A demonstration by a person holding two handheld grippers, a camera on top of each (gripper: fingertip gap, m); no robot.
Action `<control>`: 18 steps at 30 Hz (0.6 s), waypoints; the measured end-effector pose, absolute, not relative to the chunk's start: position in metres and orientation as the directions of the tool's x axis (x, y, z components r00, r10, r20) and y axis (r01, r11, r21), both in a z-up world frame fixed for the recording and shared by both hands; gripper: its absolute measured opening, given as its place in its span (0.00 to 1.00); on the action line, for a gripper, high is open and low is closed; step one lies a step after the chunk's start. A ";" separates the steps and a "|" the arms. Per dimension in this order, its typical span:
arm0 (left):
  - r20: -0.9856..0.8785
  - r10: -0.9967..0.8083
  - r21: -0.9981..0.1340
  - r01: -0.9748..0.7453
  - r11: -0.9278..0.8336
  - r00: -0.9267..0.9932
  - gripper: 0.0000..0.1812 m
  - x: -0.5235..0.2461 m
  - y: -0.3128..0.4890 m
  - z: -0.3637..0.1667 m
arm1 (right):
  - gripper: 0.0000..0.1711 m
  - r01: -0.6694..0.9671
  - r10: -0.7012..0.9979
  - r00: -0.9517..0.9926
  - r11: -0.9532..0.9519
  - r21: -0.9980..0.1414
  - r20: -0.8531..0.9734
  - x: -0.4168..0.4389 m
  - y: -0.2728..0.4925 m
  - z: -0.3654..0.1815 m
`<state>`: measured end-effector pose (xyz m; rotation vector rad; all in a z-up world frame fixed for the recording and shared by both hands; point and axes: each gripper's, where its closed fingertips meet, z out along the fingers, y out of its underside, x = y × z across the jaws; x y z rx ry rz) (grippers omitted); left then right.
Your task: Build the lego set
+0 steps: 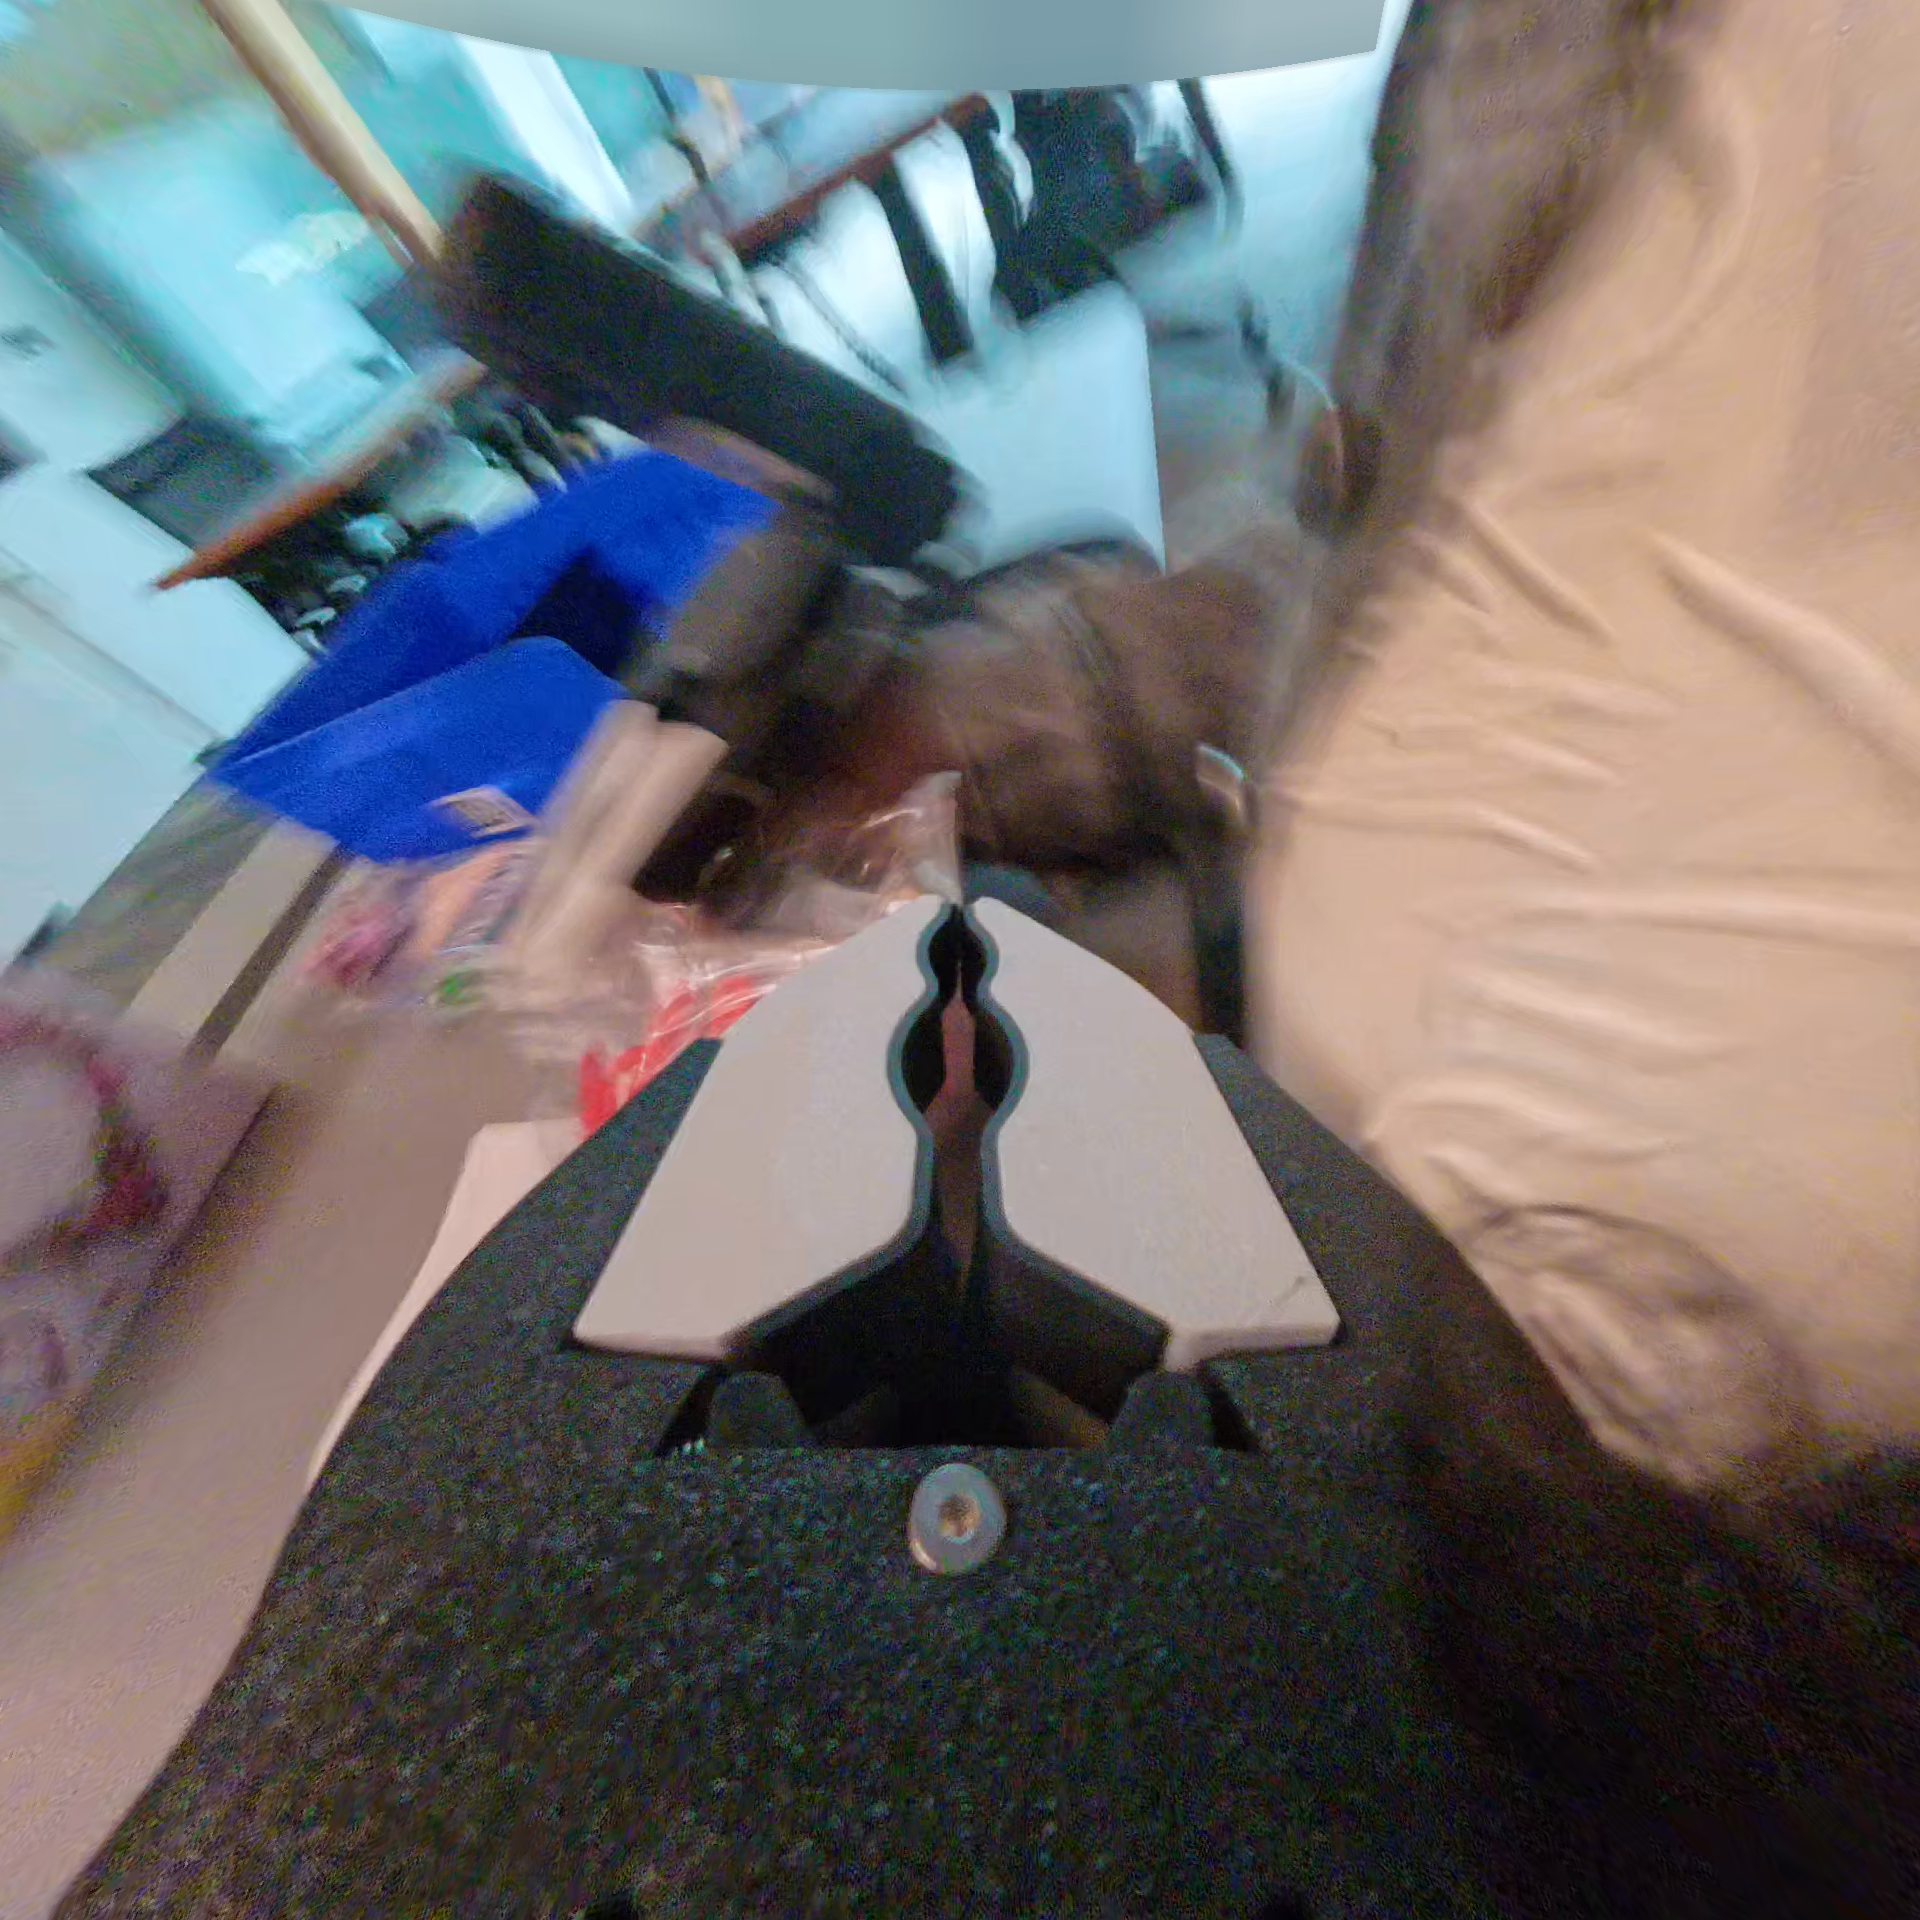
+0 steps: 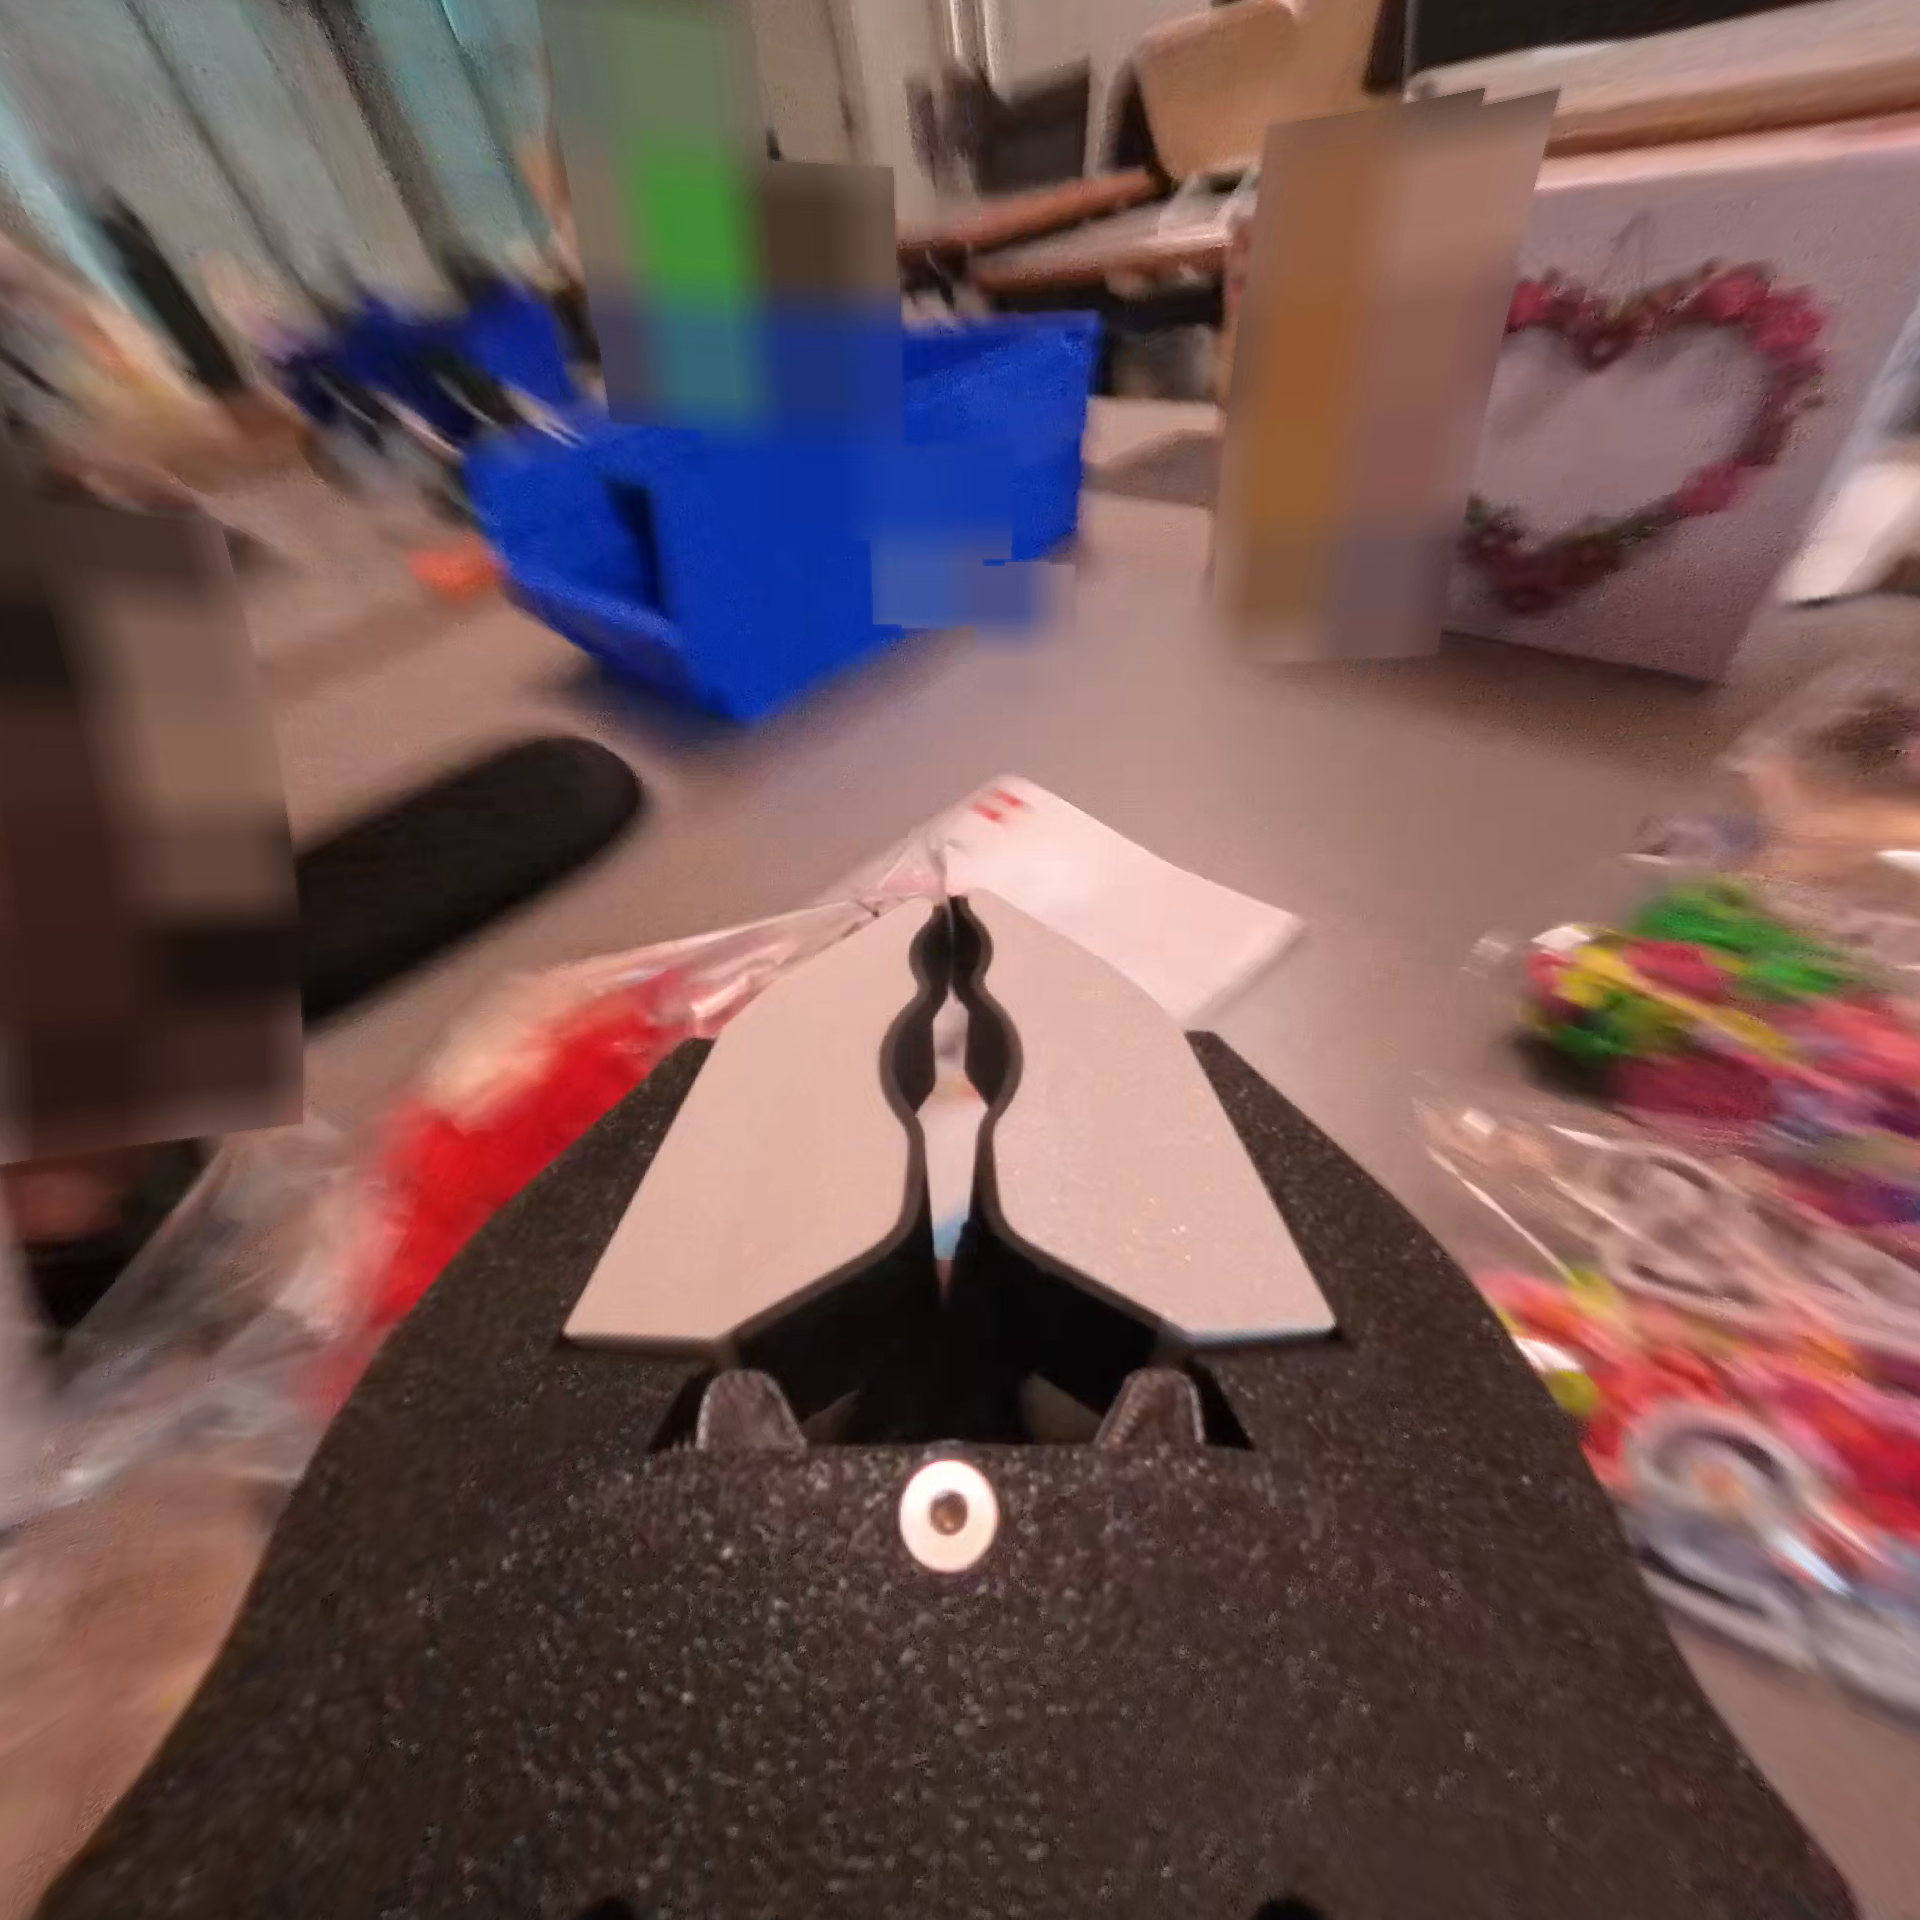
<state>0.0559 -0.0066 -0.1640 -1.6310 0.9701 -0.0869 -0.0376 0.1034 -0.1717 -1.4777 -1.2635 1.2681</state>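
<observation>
Both grippers pinch one clear bag of red bricks: the left gripper [image 1: 958, 910] closed on its corner [image 1: 914, 842] at frame centre, the right gripper [image 2: 951, 910] likewise [image 2: 727, 961]. Bare table [image 2: 831, 748] lies ahead, bounded by a blue bin [image 2: 769, 540] above; writing is too blurred to make out

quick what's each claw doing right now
Left claw: closed, pinching the edge of a clear plastic bag of red pieces.
Right claw: closed, pinching a clear plastic bag of red pieces.
</observation>
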 end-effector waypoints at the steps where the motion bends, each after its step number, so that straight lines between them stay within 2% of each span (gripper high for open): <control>1: -0.520 -0.608 -0.772 -0.634 0.035 0.600 0.00 0.054 -0.006 -0.173 | 0.00 0.130 0.968 -0.092 -0.221 -0.967 -0.234 -0.036 0.092 -0.152; 2: -0.582 -0.512 -0.737 -0.676 0.004 0.632 0.00 0.025 0.005 -0.169 | 0.00 0.150 0.985 -0.111 -0.118 -0.982 -0.135 -0.037 0.081 -0.145; 3: -0.554 -0.456 -0.766 -0.641 -0.046 0.696 0.00 -0.002 0.014 -0.157 | 0.00 0.174 0.992 -0.114 -0.041 -0.984 -0.061 -0.040 0.077 -0.143; 4: -0.509 -0.410 -0.822 -0.569 -0.032 0.757 0.00 -0.017 0.017 -0.137 | 0.00 0.160 0.987 -0.143 -0.054 -0.986 -0.077 -0.043 0.076 -0.140; 5: -0.534 -0.380 -0.817 -0.577 0.001 0.755 0.00 -0.021 0.019 -0.125 | 0.00 0.139 0.983 -0.151 -0.083 -0.987 -0.104 -0.044 0.081 -0.137; 7: -0.596 -0.375 -0.767 -0.642 0.005 0.710 0.00 -0.016 0.022 -0.129 | 0.00 0.124 0.981 -0.162 -0.090 -0.988 -0.109 -0.044 0.085 -0.136; 9: -0.587 -0.391 -0.763 -0.646 -0.025 0.709 0.00 -0.019 0.025 -0.141 | 0.00 0.133 0.978 -0.177 -0.086 -0.987 -0.109 -0.044 0.083 -0.138; 14: -0.565 -0.343 -0.783 -0.618 -0.064 0.751 0.00 -0.038 0.026 -0.147 | 0.00 0.177 0.973 -0.206 -0.064 -0.982 -0.100 -0.040 0.080 -0.150; 18: -0.539 -0.291 -0.812 -0.579 -0.067 0.790 0.00 -0.058 0.027 -0.151 | 0.00 0.148 0.956 -0.291 0.002 -0.989 -0.042 -0.034 0.073 -0.148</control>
